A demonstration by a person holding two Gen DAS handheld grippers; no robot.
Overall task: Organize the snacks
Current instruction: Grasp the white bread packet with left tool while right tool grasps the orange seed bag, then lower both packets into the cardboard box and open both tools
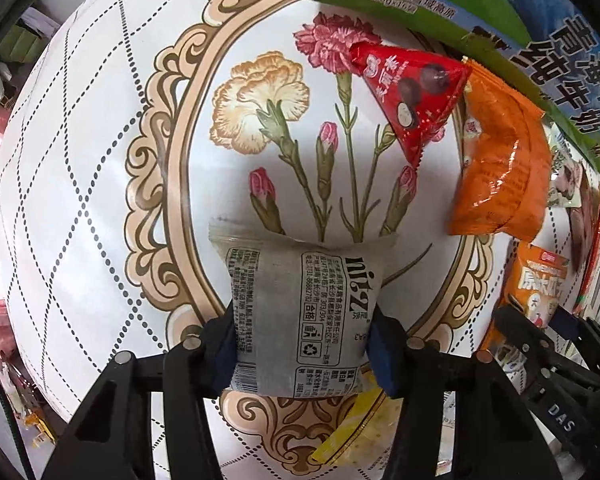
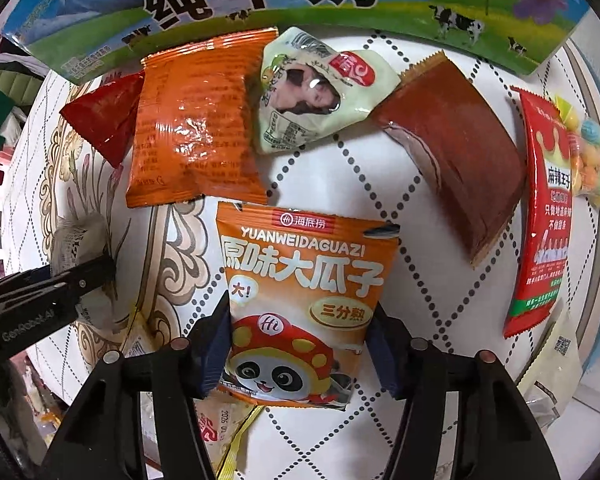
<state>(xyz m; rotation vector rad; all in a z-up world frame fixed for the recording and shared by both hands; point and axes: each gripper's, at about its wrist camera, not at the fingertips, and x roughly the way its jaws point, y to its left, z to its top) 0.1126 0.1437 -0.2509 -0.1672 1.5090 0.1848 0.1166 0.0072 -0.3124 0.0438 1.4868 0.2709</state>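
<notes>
My left hand-held gripper [image 1: 302, 344] clamps a grey packet [image 1: 300, 312], my right hand-held gripper [image 2: 300, 344] clamps a seed bag [image 2: 300, 304]; several snacks lie loose beside the milk carton [image 2: 300, 4], sorting barely begun.

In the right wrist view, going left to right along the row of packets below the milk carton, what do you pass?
Red triangular packet → orange foil packet → pale green snack packet → brown wrapper → red spicy-strip packet → bag of coloured candies.

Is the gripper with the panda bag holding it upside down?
No, the orange sunflower-seed packet with the panda sits upright between the right gripper fingers, its printed title reading right way up above the panda.
</notes>
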